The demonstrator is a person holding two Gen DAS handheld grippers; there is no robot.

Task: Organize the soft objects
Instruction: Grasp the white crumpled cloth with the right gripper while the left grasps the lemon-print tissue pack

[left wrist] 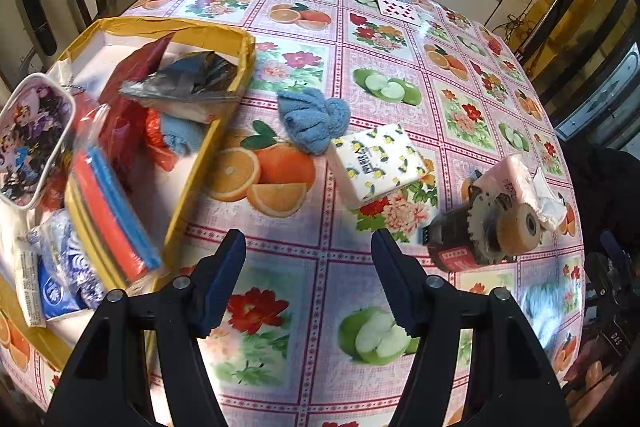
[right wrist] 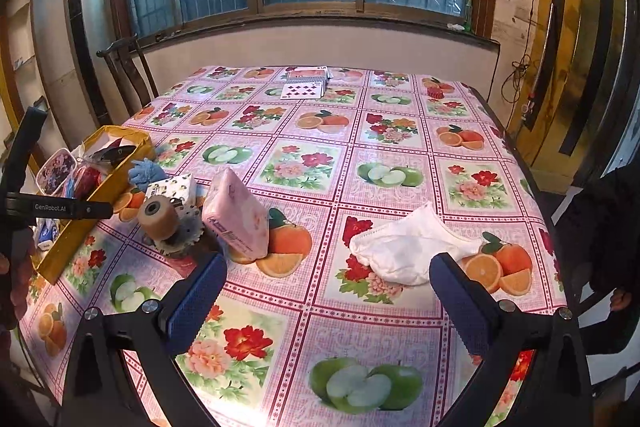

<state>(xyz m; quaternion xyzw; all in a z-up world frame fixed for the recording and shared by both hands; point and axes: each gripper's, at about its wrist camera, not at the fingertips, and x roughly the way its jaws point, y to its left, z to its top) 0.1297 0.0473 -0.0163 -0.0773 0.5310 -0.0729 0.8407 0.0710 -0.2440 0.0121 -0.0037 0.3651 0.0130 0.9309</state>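
Both grippers hover empty, jaws apart, over the fruit-print tablecloth (right wrist: 304,155).

The right gripper (right wrist: 326,301) hangs just short of a crumpled white cloth (right wrist: 404,251). Ahead of the left gripper (left wrist: 308,279) lie a lemon-print tissue pack (left wrist: 378,161), a pink tissue pack (left wrist: 516,183) half hidden behind a toothed roller (left wrist: 496,231), then a blue towel (left wrist: 314,119) beside the crowded yellow box (left wrist: 208,155), its near end cut off. Playing cards (right wrist: 304,89) lie farthest.
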